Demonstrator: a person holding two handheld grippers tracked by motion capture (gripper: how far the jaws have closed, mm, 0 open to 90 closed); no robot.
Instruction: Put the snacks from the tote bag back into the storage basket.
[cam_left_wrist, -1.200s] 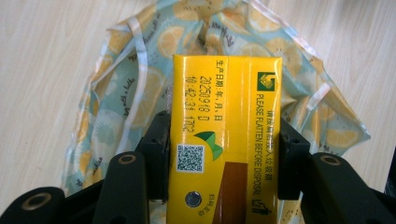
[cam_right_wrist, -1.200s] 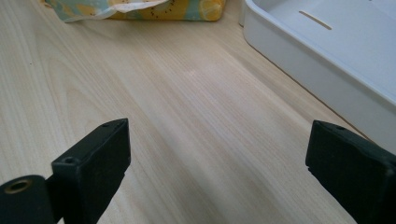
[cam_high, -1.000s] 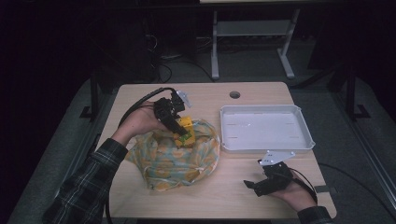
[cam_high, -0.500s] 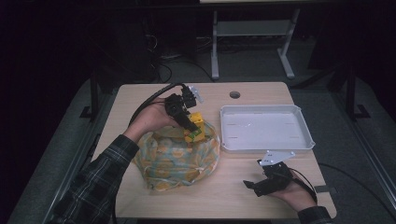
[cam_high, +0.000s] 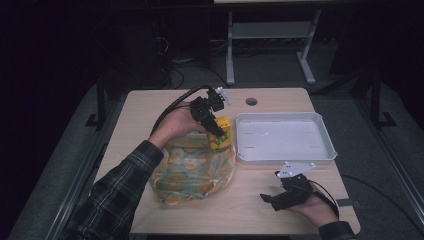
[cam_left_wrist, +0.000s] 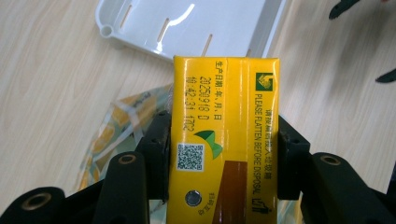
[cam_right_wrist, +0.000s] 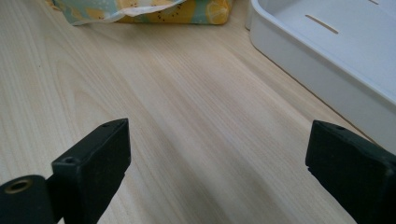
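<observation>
Wooden tabletop (cam_high: 150, 110), dark room; left tool (cam_high: 216, 131) pinching yellow carton (cam_high: 221, 134), now lifting clear of patterned bag (cam_high: 192, 170), nearing white tray (cam_high: 285, 155). Right tool (cam_high: 275, 199) resting spread.

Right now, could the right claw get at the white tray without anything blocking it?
Probably yes. The right claw rests open on the table just in front of the white tray, with only bare wood between them. The patterned bag lies off to its side.
</observation>
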